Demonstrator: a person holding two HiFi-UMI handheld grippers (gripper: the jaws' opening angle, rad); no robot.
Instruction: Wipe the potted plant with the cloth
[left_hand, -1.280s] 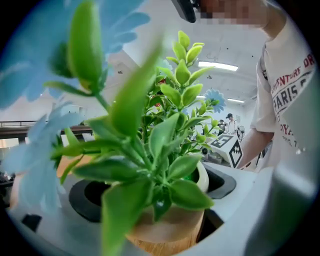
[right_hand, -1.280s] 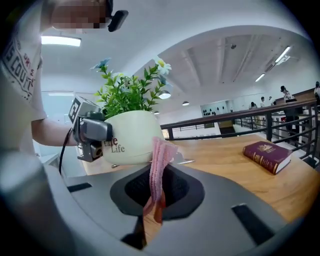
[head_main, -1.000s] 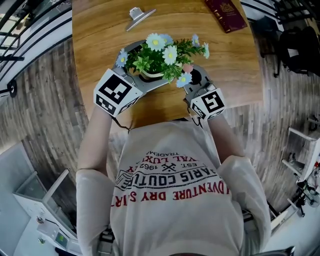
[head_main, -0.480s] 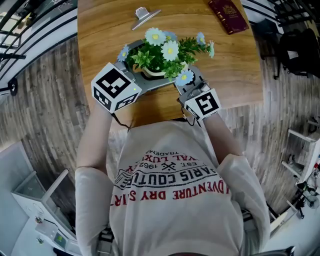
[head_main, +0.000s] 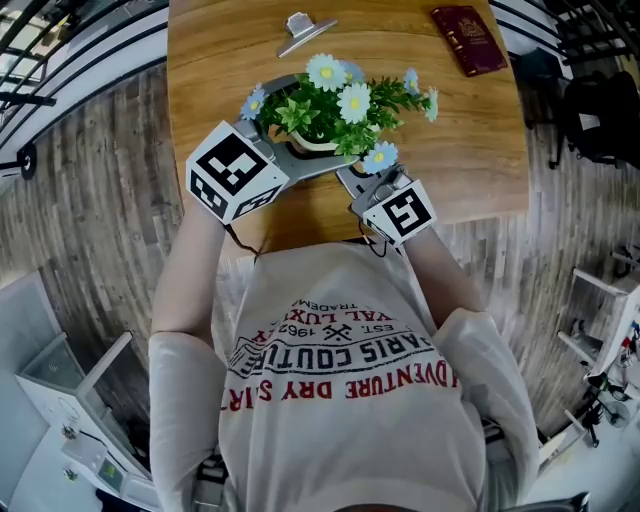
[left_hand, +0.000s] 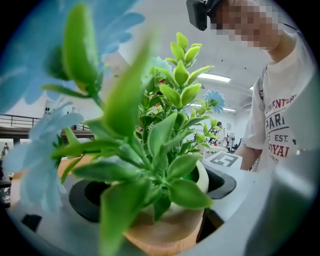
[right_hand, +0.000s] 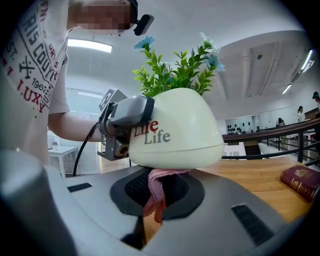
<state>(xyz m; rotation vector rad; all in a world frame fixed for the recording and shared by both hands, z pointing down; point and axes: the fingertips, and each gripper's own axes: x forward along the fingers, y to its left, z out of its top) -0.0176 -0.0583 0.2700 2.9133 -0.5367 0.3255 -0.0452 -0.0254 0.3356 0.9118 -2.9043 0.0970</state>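
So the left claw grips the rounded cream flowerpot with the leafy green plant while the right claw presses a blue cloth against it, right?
Not quite. The right gripper view shows the right claw pinching a small pink cloth, not a blue one, against the rounded cream flowerpot. The left claw does grip that pot.

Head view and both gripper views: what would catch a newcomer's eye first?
The potted plant, blue and white flowers in a cream pot, stands out at the near side of the wooden table, held in the left tongs. The right tongs clamp a pink cloth that touches the pot's lower edge. A dark red book lies at the table's far right.
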